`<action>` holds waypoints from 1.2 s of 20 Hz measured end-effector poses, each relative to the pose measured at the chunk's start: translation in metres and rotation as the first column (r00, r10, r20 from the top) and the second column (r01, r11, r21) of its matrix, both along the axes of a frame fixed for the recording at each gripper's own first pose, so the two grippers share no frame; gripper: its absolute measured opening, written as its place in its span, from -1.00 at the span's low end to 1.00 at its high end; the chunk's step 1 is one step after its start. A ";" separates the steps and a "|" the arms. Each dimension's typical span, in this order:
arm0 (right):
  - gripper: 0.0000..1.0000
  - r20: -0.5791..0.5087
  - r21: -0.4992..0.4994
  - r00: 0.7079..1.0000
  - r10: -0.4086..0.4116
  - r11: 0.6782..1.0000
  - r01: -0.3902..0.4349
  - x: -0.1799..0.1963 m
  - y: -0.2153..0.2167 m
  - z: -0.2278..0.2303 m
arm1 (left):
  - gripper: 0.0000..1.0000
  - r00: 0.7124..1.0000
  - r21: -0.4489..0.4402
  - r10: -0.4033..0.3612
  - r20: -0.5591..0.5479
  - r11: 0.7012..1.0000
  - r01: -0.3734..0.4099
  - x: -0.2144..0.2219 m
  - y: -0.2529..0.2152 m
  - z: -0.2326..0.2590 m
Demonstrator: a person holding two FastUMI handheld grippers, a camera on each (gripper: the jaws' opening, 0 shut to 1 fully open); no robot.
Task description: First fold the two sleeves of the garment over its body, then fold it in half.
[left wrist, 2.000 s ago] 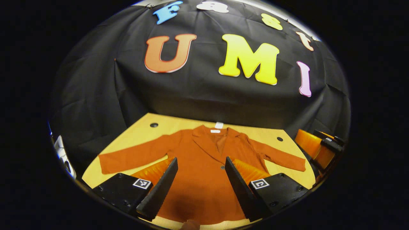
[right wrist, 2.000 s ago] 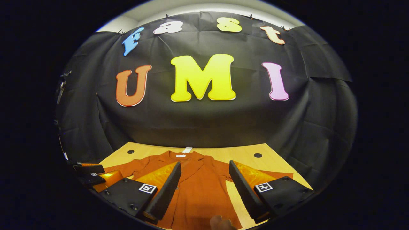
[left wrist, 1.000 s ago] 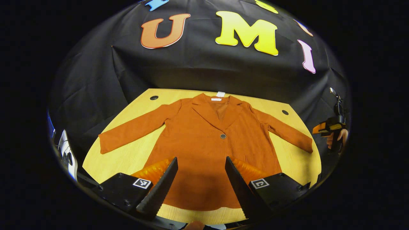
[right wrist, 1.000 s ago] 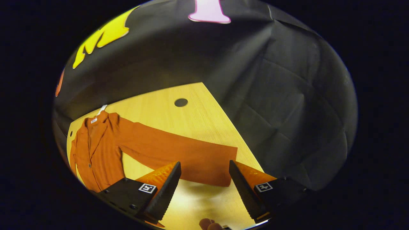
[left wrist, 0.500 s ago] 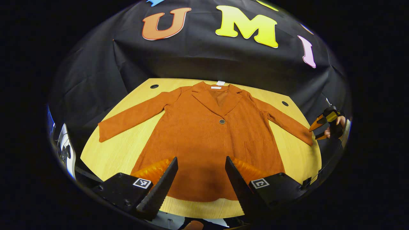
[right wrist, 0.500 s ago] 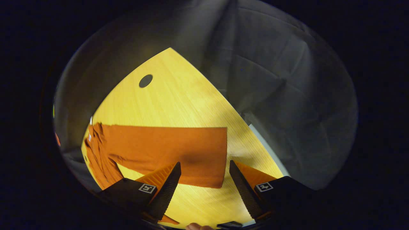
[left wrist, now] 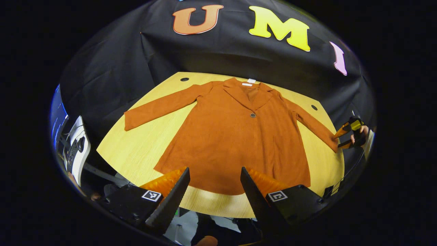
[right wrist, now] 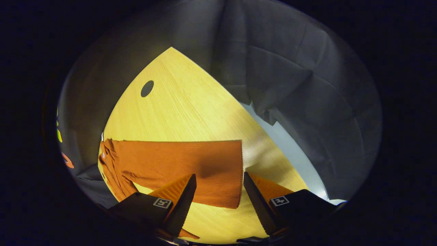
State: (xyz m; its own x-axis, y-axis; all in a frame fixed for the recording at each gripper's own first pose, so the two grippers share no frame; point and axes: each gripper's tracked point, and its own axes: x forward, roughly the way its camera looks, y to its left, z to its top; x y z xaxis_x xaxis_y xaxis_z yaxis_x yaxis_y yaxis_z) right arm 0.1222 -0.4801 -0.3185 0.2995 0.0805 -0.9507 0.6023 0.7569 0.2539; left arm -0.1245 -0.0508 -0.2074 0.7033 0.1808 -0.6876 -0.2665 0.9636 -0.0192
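Observation:
A rust-orange jacket [left wrist: 239, 140] lies flat and face up on the yellow wooden table [left wrist: 136, 150], both sleeves spread out to the sides. My left gripper [left wrist: 214, 171] hovers open over the near hem, nothing between its fingers. In the left gripper view my right gripper [left wrist: 339, 140], held by a hand [left wrist: 362, 131], sits at the cuff of the right-hand sleeve [left wrist: 314, 126]. In the right gripper view that cuff [right wrist: 218, 191] lies flat on the table [right wrist: 177, 102], and my right gripper [right wrist: 219, 176] is open just above it, one finger on each side.
Round dark holes mark the tabletop [left wrist: 184, 79] [left wrist: 313, 107] [right wrist: 147, 88]. The table's right edge runs close beside the cuff, with pale floor [right wrist: 290, 143] beyond it. Equipment [left wrist: 73, 147] stands off the table's left side. Black cloth hangs behind the table.
My left gripper has drawn back toward the near table edge, so the whole jacket shows. My right gripper has swung out to the right-hand sleeve's cuff and come down close over it.

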 end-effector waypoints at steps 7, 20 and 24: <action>0.15 -0.058 -0.034 0.998 -0.037 0.999 0.035 0.005 -0.007 -0.004 | 0.94 0.999 0.013 0.003 0.050 1.000 -0.004 0.000 -0.010 0.022; -0.88 -0.001 -0.055 1.000 -0.023 0.998 0.023 0.010 -0.010 0.031 | 0.94 0.995 0.014 -0.093 0.042 0.996 0.092 0.023 0.044 0.006; -0.89 0.054 -0.086 0.998 0.029 0.996 -0.025 0.021 0.024 0.077 | 0.94 0.988 0.068 -0.145 0.053 0.988 0.141 0.036 0.071 0.002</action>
State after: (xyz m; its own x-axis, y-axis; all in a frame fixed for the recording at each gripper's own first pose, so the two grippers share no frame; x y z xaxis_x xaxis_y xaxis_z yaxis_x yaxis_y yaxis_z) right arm 0.1430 -0.4557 -0.2415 0.3509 0.0085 -0.9364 0.5681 0.7930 0.2201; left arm -0.0883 0.0204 -0.2050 0.7630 0.1178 -0.6356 -0.1264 0.9915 0.0321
